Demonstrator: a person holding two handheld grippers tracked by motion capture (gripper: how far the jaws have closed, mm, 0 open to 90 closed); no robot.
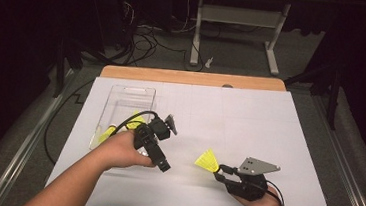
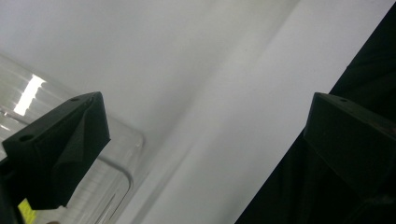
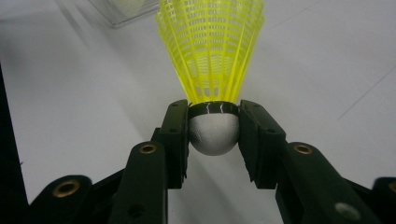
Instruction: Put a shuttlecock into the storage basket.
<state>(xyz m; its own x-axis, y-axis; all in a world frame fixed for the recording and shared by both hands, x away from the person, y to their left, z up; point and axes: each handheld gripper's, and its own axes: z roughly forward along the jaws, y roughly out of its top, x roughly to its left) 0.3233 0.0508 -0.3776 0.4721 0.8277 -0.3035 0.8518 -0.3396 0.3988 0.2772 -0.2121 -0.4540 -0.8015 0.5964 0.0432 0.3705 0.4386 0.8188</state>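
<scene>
A yellow plastic shuttlecock [image 1: 207,161] with a white cork head is held just above the white table at the front right. My right gripper [image 1: 221,170] is shut on it. In the right gripper view the two pads pinch the cork [image 3: 214,133] from both sides, and the yellow skirt [image 3: 210,51] fans away from the jaws. My left gripper [image 1: 151,141] is beside the near right corner of a clear plastic box [image 1: 121,95]. In the left gripper view its jaws [image 2: 205,140] stand wide open with nothing between them, and the box wall [image 2: 121,154] is at the lower left.
Two more yellow shuttlecocks [image 1: 136,119] [image 1: 105,135] lie inside the clear box. White paper [image 1: 250,119] covers the table, and a wooden edge [image 1: 193,78] shows at the far side. Beyond the table are cables and a desk frame [image 1: 237,32] on the floor.
</scene>
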